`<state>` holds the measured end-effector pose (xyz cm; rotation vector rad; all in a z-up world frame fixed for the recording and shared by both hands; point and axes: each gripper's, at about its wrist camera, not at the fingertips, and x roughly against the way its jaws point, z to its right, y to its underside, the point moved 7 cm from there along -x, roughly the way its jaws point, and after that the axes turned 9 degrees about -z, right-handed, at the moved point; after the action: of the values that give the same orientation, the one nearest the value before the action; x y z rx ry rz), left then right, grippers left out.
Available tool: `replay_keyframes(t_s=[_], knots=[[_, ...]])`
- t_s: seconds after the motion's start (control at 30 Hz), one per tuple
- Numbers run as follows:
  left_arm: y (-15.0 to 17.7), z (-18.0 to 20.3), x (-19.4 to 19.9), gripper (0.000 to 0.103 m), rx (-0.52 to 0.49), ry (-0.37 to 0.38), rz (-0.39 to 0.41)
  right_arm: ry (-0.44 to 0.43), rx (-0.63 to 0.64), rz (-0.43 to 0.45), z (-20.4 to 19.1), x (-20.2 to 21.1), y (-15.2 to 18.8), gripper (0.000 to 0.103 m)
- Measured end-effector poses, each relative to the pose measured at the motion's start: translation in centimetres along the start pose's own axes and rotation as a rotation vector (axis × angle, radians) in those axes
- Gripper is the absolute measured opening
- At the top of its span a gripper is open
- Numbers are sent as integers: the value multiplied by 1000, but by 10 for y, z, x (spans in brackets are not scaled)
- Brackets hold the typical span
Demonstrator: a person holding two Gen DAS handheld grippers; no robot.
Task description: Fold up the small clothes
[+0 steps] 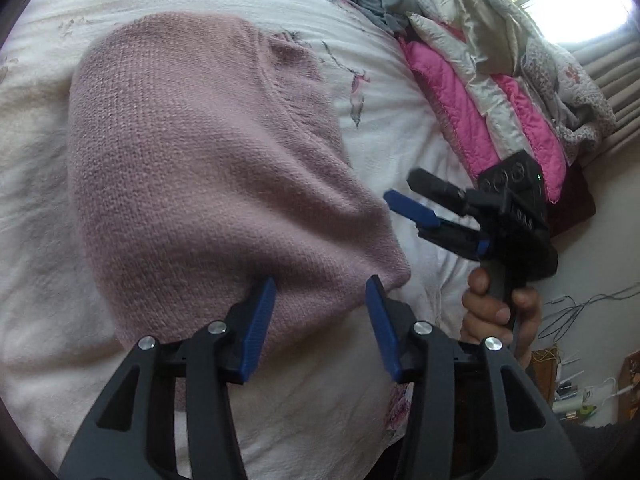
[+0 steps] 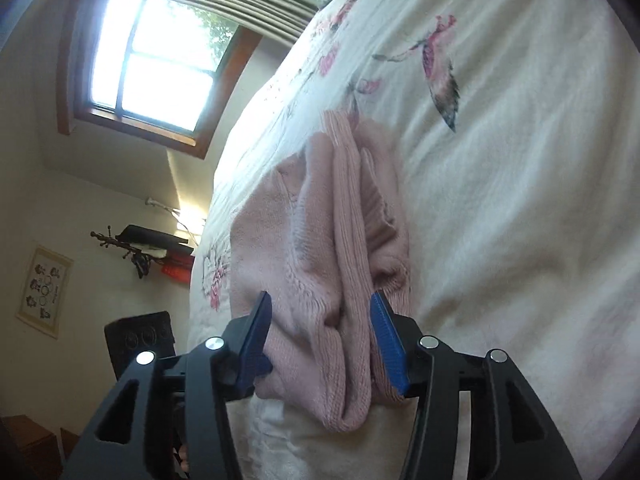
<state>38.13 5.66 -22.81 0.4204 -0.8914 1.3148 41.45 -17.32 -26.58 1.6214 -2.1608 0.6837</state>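
left gripper (image 1: 322, 300) jaws apart, lower centre, at near edge of pink knit sweater (image 1: 208, 184) | right gripper (image 2: 320, 320) jaws apart, astride sweater's bunched folds, not clamped | sweater mid-frame on floral bedspread (image 1: 380, 128) | pink quilt (image 1: 460, 120) upper right | window (image 2: 156, 60) upper left

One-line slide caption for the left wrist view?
Open left gripper hovers at the edge of a pink knit sweater on a floral bedspread; the open right gripper waits beside it.

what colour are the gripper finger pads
Blue pads, black frames; clearest in the left wrist view.
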Motion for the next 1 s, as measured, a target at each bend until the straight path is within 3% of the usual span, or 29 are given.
replay_keyframes(t_s=[0.13,0.17,0.2,0.27,0.3,0.37,0.43,0.5,0.57,0.7,0.73,0.77,0.8,0.9,1.0], knots=[[0,16,-4,46,-46,37,2,22,-12,-174,-1,-43,-7,48],[-1,15,-9,46,-41,34,-9,29,-30,-210,2,-54,-7,30],[0,13,-15,46,-28,28,-25,36,-35,-216,4,-57,-6,19],[3,1,-34,40,6,3,-93,86,25,-134,0,-48,-11,13],[5,-7,-42,33,24,-11,-124,126,54,-88,0,-42,-13,13],[7,-12,-49,30,47,5,-138,170,60,-88,10,-47,-6,13],[6,-7,-44,31,47,30,-128,99,59,-131,8,-53,0,17],[4,5,-33,31,18,68,-99,49,51,-103,1,-47,-11,28],[1,15,-23,32,-16,88,-62,71,48,-41,-5,-36,-31,35],[-6,16,-31,33,-20,82,-66,109,63,-72,-15,-57,-61,36],[-7,12,-37,33,-6,80,-80,124,75,-108,-16,-69,-63,35],[-6,6,-43,33,14,73,-100,166,94,-136,-15,-79,-64,17],[-5,0,-50,33,38,65,-117,223,128,-137,-16,-81,-64,12],[-9,0,-62,33,65,84,-124,303,165,-26,-18,-62,-69,9],[-11,3,-62,33,70,98,-122,295,102,8,4,-60,-74,8]])
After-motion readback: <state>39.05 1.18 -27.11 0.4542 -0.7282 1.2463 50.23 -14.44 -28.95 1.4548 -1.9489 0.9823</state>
